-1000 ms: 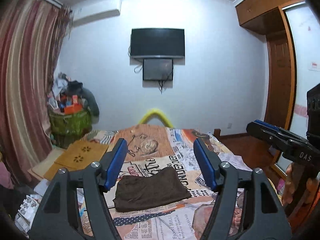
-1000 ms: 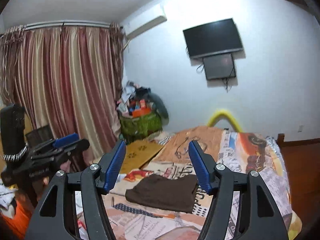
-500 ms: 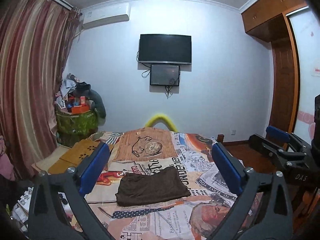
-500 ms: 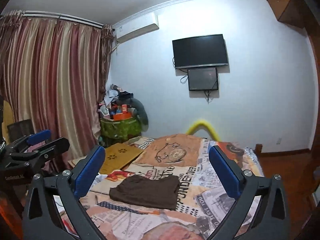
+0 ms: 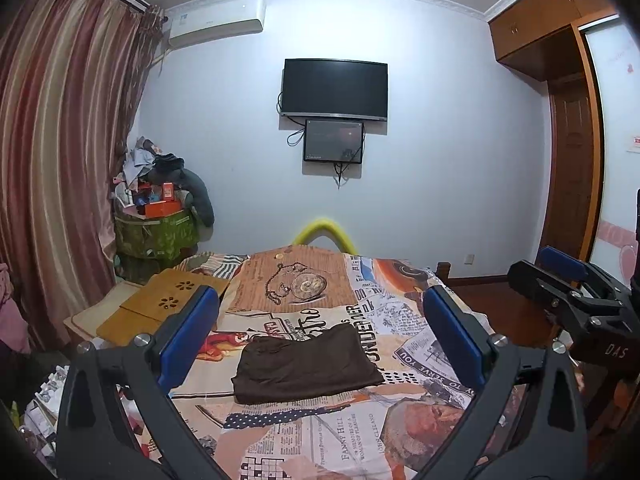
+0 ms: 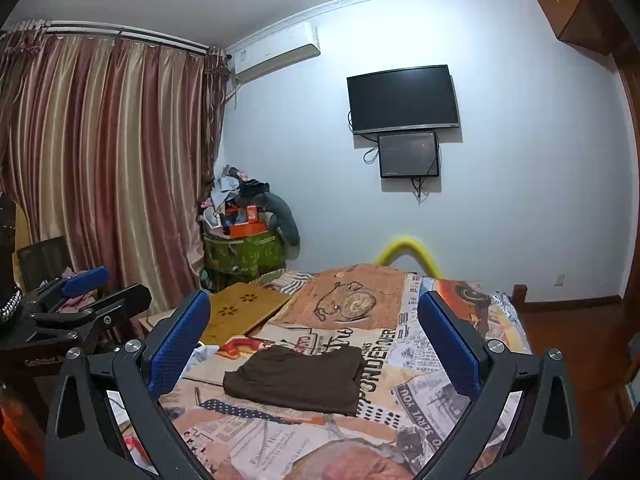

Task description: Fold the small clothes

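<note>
- Brown garment (image 5: 306,364), folded into a flat rectangle, lies on the bed (image 5: 352,432), on its newspaper-print cover, between the two grippers in both wrist views.
- Left gripper (image 5: 320,334): fingers spread wide, nothing between the blue pads (image 5: 188,336); held above the bed, apart from the garment.
- Right gripper (image 6: 314,340): fingers spread wide, blue pads (image 6: 450,344) bare, nothing gripped; also clear of the garment (image 6: 296,378).
- Each gripper shows in the other's view: right one at the right edge of the left view, left one at the left edge of the right view.
- Wooden lap tray (image 5: 160,308) sits at the bed's left side.
- Green hamper (image 5: 154,232), piled with clutter, stands by the striped curtain (image 5: 60,160).
- Black TV (image 5: 334,88) hangs on the far wall.
</note>
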### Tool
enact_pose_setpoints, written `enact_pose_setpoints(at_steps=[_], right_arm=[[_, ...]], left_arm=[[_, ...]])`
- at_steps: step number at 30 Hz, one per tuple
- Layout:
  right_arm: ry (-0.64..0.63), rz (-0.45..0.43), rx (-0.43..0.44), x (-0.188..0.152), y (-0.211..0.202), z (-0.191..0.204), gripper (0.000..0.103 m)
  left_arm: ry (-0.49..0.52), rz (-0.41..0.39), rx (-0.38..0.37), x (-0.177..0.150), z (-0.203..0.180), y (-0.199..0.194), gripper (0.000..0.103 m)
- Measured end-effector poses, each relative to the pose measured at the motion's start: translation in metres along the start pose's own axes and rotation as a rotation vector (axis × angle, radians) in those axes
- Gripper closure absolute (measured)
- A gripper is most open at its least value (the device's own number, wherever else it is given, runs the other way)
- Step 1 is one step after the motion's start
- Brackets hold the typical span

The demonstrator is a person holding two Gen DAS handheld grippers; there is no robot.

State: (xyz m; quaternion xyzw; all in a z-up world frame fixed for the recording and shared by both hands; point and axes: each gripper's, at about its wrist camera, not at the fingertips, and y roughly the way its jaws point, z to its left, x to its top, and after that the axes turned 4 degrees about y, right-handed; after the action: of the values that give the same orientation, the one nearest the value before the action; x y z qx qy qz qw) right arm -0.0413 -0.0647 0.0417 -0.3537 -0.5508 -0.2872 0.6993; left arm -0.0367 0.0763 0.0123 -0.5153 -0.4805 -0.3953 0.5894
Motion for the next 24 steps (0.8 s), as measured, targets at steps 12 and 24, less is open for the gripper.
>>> enact_pose_setpoints(at_steps=[12, 24], right_arm=[[0.006, 0.012, -0.006, -0.0041, -0.0004, 0.0, 0.0], [0.002, 0.023, -0.008, -0.0035, -0.0001, 0.0003, 0.0]], left_arm=[[-0.006, 0.012, -0.007, -0.0032, 0.0008, 0.0036, 0.0], [-0.01, 0.013, -0.007, -0.0041, 0.0039, 0.0047, 0.0]])
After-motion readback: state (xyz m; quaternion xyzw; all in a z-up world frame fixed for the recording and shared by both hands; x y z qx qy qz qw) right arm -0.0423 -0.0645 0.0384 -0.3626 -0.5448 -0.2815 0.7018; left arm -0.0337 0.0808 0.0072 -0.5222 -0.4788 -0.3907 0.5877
